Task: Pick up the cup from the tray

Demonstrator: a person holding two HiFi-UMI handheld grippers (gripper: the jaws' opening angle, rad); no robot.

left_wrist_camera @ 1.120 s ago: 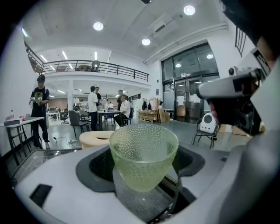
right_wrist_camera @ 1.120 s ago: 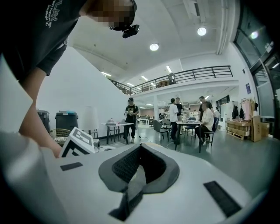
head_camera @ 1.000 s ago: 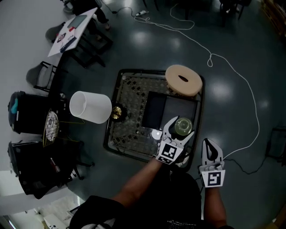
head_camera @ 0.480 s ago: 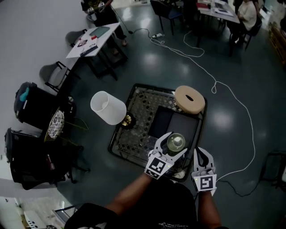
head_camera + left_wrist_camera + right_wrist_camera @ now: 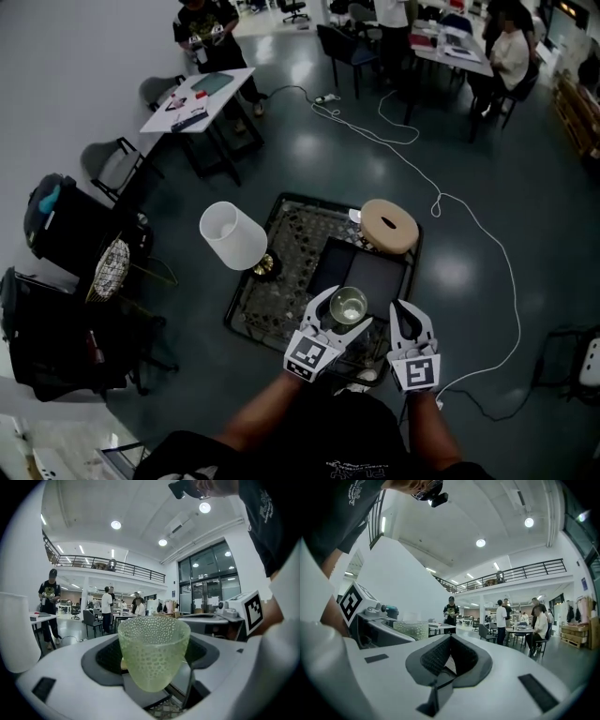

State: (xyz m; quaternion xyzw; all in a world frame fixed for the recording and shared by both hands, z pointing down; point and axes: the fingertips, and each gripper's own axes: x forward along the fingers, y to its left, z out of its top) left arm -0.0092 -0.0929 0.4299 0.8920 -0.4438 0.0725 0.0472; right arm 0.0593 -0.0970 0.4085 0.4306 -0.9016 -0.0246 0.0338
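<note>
Left claw (image 5: 343,317) clamps green dimpled cup (image 5: 153,648) upright over tray (image 5: 281,279), presumably to lift it level; right claw (image 5: 449,656) pinched together, empty, alongside

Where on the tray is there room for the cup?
Bare: the tray's mesh between the white shade and the dark mat, and the mat itself, between the tan ring and the cup. Crowded: the near edge, under the left hand-held gripper and the right hand-held gripper.

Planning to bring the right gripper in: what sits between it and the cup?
Only one jaw of the left gripper, shut on the cup; the head view shows nothing else before the right gripper.
</note>
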